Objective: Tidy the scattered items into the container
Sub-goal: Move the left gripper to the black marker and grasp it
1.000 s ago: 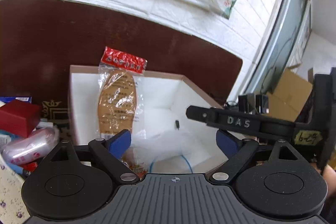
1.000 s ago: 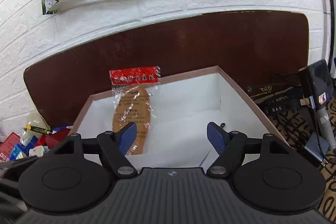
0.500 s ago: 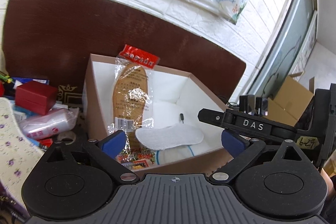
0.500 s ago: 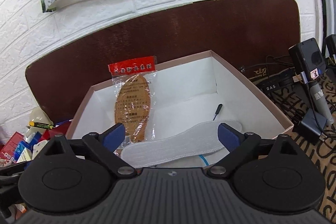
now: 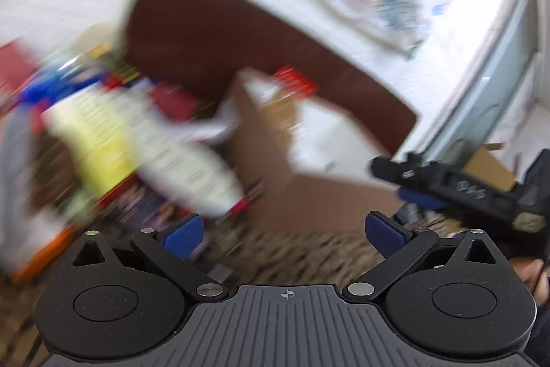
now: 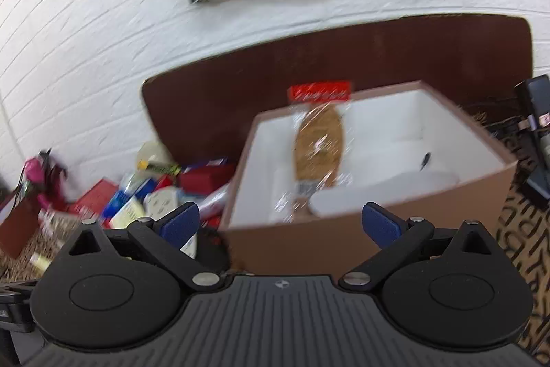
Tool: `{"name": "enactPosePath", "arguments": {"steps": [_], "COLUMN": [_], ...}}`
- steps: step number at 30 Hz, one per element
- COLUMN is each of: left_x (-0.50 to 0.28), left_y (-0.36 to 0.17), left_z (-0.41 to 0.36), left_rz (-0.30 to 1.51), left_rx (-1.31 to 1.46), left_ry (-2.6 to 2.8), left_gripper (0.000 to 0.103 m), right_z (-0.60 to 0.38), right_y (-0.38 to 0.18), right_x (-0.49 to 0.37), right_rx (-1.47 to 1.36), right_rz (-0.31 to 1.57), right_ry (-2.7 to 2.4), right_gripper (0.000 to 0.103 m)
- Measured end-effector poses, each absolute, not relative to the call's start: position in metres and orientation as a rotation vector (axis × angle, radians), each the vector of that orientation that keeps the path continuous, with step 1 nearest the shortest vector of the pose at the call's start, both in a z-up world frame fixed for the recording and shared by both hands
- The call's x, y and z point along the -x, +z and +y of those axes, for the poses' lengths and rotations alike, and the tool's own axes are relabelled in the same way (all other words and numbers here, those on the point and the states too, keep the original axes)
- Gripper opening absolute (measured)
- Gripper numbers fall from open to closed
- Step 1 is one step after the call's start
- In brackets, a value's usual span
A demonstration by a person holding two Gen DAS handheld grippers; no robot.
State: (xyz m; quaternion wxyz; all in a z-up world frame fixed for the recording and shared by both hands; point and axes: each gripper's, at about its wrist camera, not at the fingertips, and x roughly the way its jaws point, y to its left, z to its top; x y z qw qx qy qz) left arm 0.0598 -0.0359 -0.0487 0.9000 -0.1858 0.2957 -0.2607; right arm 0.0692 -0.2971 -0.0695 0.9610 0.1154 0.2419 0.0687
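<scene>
the left gripper point(image 5: 285, 231) stands spread wide with nothing between its pads. the right gripper point(image 6: 280, 222) is opening, also empty. a brown cardboard box point(image 6: 343, 239) holds a packaged insole point(image 6: 319, 147) with an unreadable red label and a white insole point(image 6: 385, 191). clutter point(image 6: 154, 191) lies beside the box, labels too blurred to read.

Matt cardboard box point(image 6: 309, 239), glossy-wrapped insole point(image 6: 319, 150)

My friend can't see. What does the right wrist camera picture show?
A brown cardboard box with white inside walls holds a packaged brown insole and a white insole. The right gripper is in front of it, jaws opening with nothing between. Scattered items lie left.
</scene>
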Motion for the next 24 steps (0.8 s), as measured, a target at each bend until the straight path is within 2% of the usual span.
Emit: {"name": "enactPosePath", "arguments": {"steps": [5,10,12,14,24], "left_x": [-0.026,-0.013,-0.013,-0.015,-0.028], "left_y": [-0.088,-0.105,-0.107,-0.107,-0.112], "left_z": [0.013,0.048,0.055,0.059,0.057], "left_rz": [0.694,0.721,0.723,0.722,0.734], "left_rx": [0.439,0.444,0.456,0.473,0.491], "left_ry": [-0.412,-0.322,-0.315,-0.322,-0.361], "left_gripper": [0.103,0.103,0.103,0.103,0.101], "right_z": [-0.257,-0.228,-0.215,-0.203,-0.176], "right_y": [-0.113,-0.156,-0.164,-0.166,-0.165], "right_x": [-0.051,-0.042,-0.040,-0.042,-0.077], "right_rx": [-0.250,-0.273,-0.242,-0.191,0.030], "right_rz": [0.582,0.709,0.725,0.720,0.678], "right_ry": [0.197,0.211,0.232,0.246,0.244], "right_gripper": [0.101,0.100,0.097,0.089,0.074]}}
